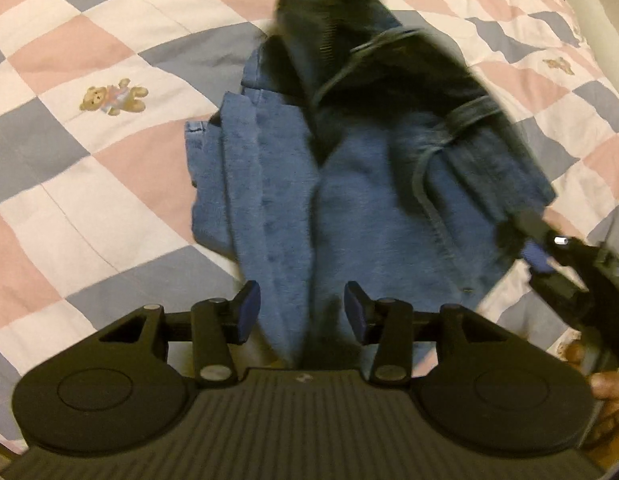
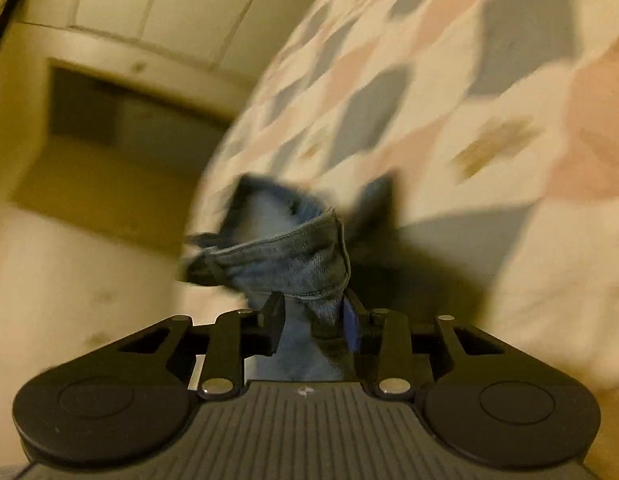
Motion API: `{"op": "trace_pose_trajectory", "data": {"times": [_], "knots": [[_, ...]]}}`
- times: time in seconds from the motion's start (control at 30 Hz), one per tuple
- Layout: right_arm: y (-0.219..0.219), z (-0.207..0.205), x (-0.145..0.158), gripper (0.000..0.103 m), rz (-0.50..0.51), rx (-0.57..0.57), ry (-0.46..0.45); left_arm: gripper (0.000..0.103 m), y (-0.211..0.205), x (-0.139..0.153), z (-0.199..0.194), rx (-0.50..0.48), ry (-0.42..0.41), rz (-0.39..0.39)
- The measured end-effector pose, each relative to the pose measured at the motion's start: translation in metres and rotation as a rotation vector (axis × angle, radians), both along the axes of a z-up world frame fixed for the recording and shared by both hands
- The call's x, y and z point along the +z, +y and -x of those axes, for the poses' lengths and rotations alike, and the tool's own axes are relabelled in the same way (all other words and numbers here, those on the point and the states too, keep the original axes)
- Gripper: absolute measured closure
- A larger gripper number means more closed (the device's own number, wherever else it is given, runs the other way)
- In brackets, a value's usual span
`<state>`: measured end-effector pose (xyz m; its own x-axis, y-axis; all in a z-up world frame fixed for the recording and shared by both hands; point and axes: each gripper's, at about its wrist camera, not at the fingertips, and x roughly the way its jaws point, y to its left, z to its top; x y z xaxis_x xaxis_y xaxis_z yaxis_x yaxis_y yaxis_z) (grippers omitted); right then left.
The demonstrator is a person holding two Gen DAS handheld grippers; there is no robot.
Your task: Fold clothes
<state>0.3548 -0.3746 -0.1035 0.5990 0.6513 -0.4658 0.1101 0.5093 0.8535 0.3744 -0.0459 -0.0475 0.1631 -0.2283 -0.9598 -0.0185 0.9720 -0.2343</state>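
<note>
A pair of blue jeans [image 1: 369,208] lies crumpled on a checkered quilt, with its dark waistband end lifted toward the top right. My left gripper [image 1: 302,310] points down at the near end of the jeans, and a ridge of denim fills the gap between its blue pads. The right gripper [image 1: 539,252] reaches in from the right edge and clamps the side of the jeans. In the blurred right wrist view, my right gripper [image 2: 313,318] is shut on a bunched hem of the jeans [image 2: 285,256], which hangs in front of the fingers.
The quilt [image 1: 89,168] of pink, grey-blue and white squares with teddy bear prints covers the bed on all sides. A person's hand [image 1: 605,384] holds the right gripper. Beyond the bed edge, the right wrist view shows a pale wall with a dark recess [image 2: 109,120].
</note>
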Motion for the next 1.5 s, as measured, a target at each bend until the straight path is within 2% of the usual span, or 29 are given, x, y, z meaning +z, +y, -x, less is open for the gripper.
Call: {"op": "trace_pose_trajectory", "data": {"times": [0.03,0.1,0.17,0.2,0.27,0.4,0.5,0.57,0.6,0.67,0.7,0.73,0.77,0.83,0.87,0.9,0.97,1.13,1.33,1.4,1.5], "knots": [[0.007,-0.006,-0.004,0.060,0.028,0.028,0.029,0.062,-0.001,0.000,0.002,0.003,0.001,-0.003],[0.023,-0.018,-0.011,0.062,0.089,0.078,0.075,0.062,-0.002,0.002,0.007,0.009,0.000,-0.012],[0.036,-0.025,-0.008,0.087,0.119,0.122,0.064,0.062,-0.003,0.004,0.012,0.017,-0.002,-0.021],[0.040,-0.026,0.002,0.092,0.149,0.129,0.028,0.062,-0.001,0.007,0.013,0.026,-0.006,-0.027],[0.044,-0.025,0.024,0.094,0.208,0.127,-0.038,0.062,0.002,0.012,0.016,0.044,-0.016,-0.038],[0.016,-0.015,0.087,0.095,0.253,-0.014,-0.145,0.060,0.004,0.030,0.017,0.068,-0.057,-0.042],[-0.030,0.007,0.133,0.095,0.298,-0.148,-0.218,0.042,-0.005,0.051,0.016,0.056,-0.119,-0.009],[-0.070,0.038,0.158,0.095,0.355,-0.260,-0.244,0.044,-0.014,0.065,0.017,0.037,-0.161,0.020],[-0.093,0.057,0.163,0.095,0.404,-0.339,-0.219,0.044,-0.019,0.069,0.018,0.024,-0.172,0.024],[-0.135,0.089,0.151,0.093,0.475,-0.493,-0.102,0.043,-0.028,0.074,0.022,-0.001,-0.189,0.035],[-0.159,0.104,0.132,0.089,0.460,-0.579,0.024,0.043,-0.030,0.071,0.025,-0.002,-0.179,0.049],[-0.183,0.119,0.111,0.072,0.436,-0.667,0.162,0.043,-0.032,0.066,0.027,0.000,-0.167,0.059],[-0.197,0.131,0.090,0.058,0.401,-0.718,0.258,0.043,-0.031,0.058,0.028,0.012,-0.143,0.056],[-0.220,0.155,0.047,0.053,0.325,-0.802,0.433,0.044,-0.027,0.040,0.031,0.057,-0.075,0.039],[-0.223,0.164,0.031,0.051,0.284,-0.818,0.480,0.044,-0.022,0.031,0.032,0.085,-0.047,0.030],[-0.220,0.170,0.020,0.050,0.249,-0.817,0.503,0.044,-0.015,0.023,0.033,0.114,-0.027,0.022],[-0.210,0.176,0.003,0.040,0.199,-0.801,0.533,0.044,0.001,0.012,0.037,0.181,0.006,0.020],[-0.171,0.171,-0.018,0.038,0.176,-0.719,0.574,0.044,0.047,-0.006,0.037,0.374,0.050,0.061],[-0.171,0.173,-0.011,0.033,0.185,-0.708,0.557,0.040,0.097,-0.022,0.004,0.619,0.060,0.115],[-0.173,0.169,-0.008,0.032,0.194,-0.710,0.551,0.040,0.109,-0.038,-0.010,0.683,0.089,0.131],[-0.174,0.163,-0.011,0.031,0.207,-0.705,0.547,0.040,0.121,-0.068,-0.029,0.799,0.148,0.218]]}}
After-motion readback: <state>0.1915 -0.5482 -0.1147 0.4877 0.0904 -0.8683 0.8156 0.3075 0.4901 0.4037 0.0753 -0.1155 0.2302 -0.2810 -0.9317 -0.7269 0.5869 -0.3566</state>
